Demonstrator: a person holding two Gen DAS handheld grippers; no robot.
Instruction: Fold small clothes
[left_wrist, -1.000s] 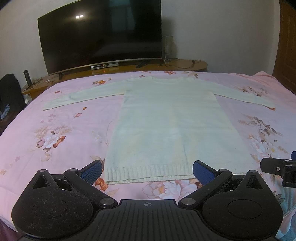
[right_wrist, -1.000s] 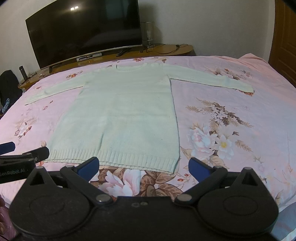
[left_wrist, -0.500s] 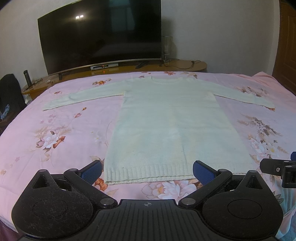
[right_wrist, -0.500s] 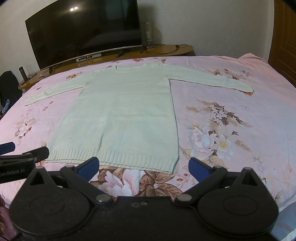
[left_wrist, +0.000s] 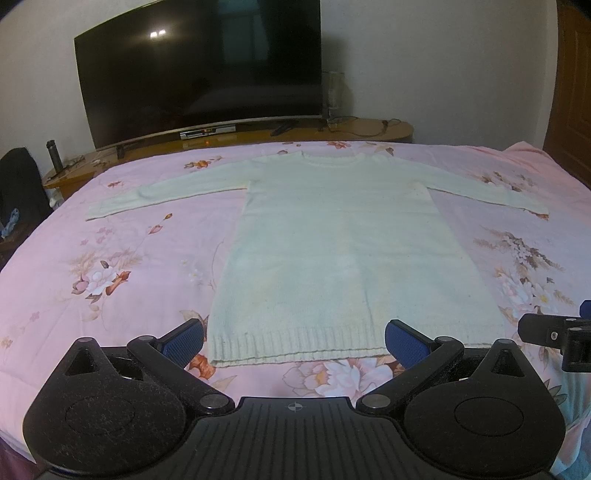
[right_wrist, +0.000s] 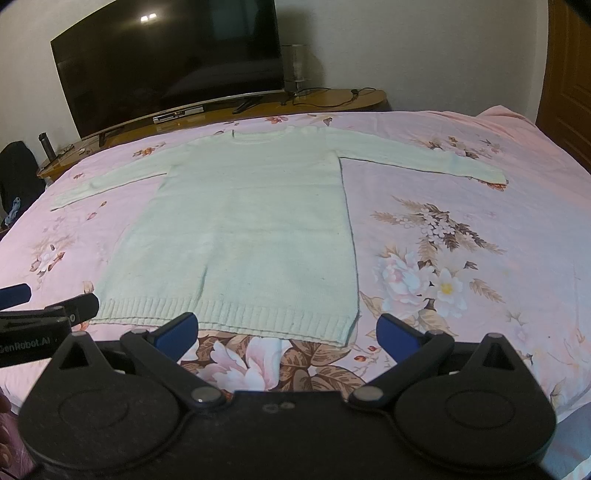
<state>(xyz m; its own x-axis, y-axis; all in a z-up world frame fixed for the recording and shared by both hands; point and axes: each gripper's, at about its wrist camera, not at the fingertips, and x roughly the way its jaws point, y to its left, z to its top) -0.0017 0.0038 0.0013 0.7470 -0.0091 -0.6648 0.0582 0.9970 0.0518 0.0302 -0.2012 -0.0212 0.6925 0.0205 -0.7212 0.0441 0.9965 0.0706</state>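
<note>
A pale cream long-sleeved knit sweater (left_wrist: 332, 240) lies flat on the pink floral bed (left_wrist: 110, 258), sleeves spread to both sides, ribbed hem nearest me. It also shows in the right wrist view (right_wrist: 251, 229). My left gripper (left_wrist: 293, 341) is open and empty, hovering just before the hem's left half. My right gripper (right_wrist: 286, 330) is open and empty, just before the hem's right corner. Each gripper's tip shows at the edge of the other's view.
A large dark TV (left_wrist: 199, 70) stands on a wooden console (left_wrist: 362, 129) beyond the bed's far edge. A dark bottle (left_wrist: 54, 155) and a black bag (left_wrist: 18, 181) are at the far left. A wooden door (right_wrist: 569, 74) is on the right.
</note>
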